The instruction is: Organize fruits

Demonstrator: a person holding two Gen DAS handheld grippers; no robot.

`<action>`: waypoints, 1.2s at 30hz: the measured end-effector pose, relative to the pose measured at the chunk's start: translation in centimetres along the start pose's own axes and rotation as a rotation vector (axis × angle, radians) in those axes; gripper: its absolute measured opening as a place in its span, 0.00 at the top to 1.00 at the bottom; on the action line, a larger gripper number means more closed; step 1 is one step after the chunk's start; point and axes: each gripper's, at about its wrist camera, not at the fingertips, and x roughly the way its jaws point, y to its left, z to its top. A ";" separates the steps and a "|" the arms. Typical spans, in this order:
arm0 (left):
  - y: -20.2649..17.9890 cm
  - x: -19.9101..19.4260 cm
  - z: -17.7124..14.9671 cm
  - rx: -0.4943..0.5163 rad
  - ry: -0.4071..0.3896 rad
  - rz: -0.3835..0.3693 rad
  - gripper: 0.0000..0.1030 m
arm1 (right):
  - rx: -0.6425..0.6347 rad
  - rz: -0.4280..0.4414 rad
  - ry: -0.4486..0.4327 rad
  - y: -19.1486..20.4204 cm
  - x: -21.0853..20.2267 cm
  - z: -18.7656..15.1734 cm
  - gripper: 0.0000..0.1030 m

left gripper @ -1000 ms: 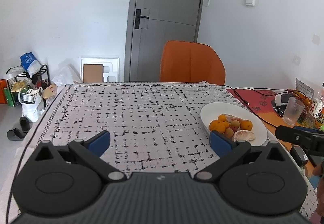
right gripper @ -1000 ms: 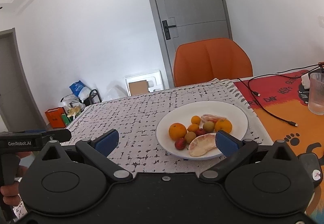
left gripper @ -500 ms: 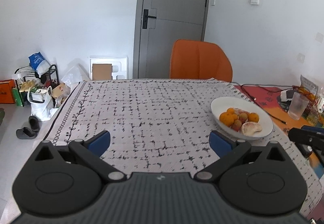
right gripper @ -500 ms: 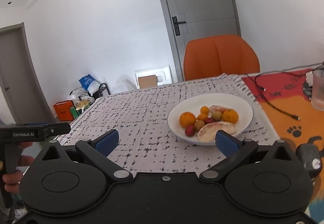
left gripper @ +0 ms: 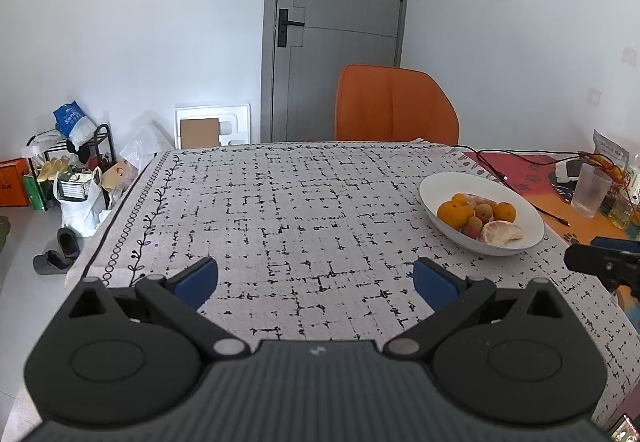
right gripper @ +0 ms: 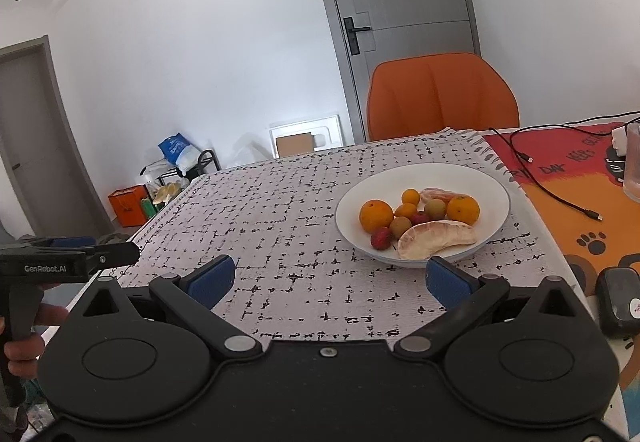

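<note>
Both grippers hang above the counter (left gripper: 304,202) with nothing between their pads; the left gripper (left gripper: 316,278) has its jaws spread wide over the patterned cloth (right gripper: 288,210), well apart from the plate (right gripper: 500,198); the right gripper (right gripper: 330,278) is likewise spread wide, its right pad just before the plate's near rim; the plate holds the fruit: two oranges (right gripper: 376,216), smaller citrus, a red fruit (right gripper: 381,238) and a peeled pomelo wedge (right gripper: 436,238) at the front; an orange chair (left gripper: 396,106) stands behind the counter; a glass (left gripper: 591,191) stands right of the plate.
</note>
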 end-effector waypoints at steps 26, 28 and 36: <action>1.3 0.3 -0.6 -0.024 0.023 0.028 0.00 | -0.011 0.003 0.008 0.5 0.4 -0.1 0.00; 1.3 0.3 -0.6 -0.025 0.025 0.029 0.00 | -0.010 0.002 0.009 0.5 0.5 -0.1 0.00; 1.4 0.3 -0.7 -0.027 0.025 0.031 0.00 | -0.015 0.003 0.009 0.7 0.5 -0.2 0.00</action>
